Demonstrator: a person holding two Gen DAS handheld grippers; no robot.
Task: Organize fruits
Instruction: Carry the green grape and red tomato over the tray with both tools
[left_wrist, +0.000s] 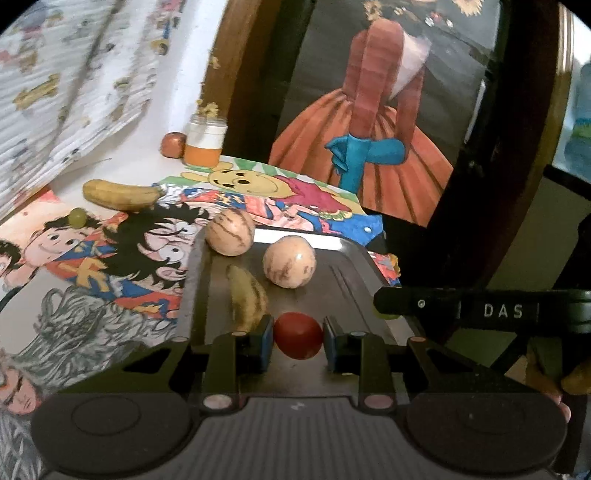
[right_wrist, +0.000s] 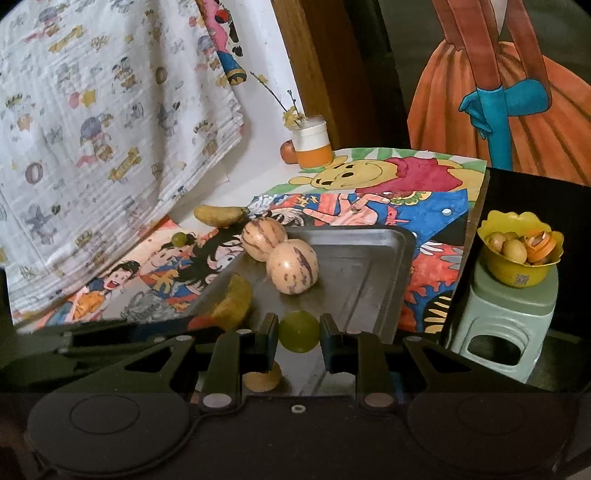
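Right gripper (right_wrist: 298, 332) pinching green grape (right_wrist: 298, 331), metal tray (right_wrist: 369, 258) holding two striped melons (right_wrist: 291, 266)

The tabletop (right_wrist: 255, 184) lay covered with cartoon drawings (right_wrist: 424, 206). Beyond the fingers (right_wrist: 267, 338) a metal tray (right_wrist: 369, 258) rested on them; farther off lay a banana (right_wrist: 218, 215), a grape (right_wrist: 180, 239), a jar (right_wrist: 313, 142) and perhaps an apple (right_wrist: 289, 151).

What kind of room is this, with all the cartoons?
Probably a home, maybe a child's room or play corner. Hand-coloured cartoon drawings cover the table, a cartoon-print cloth hangs behind, and a jar with twigs and a metal tray of fruit sit on top.
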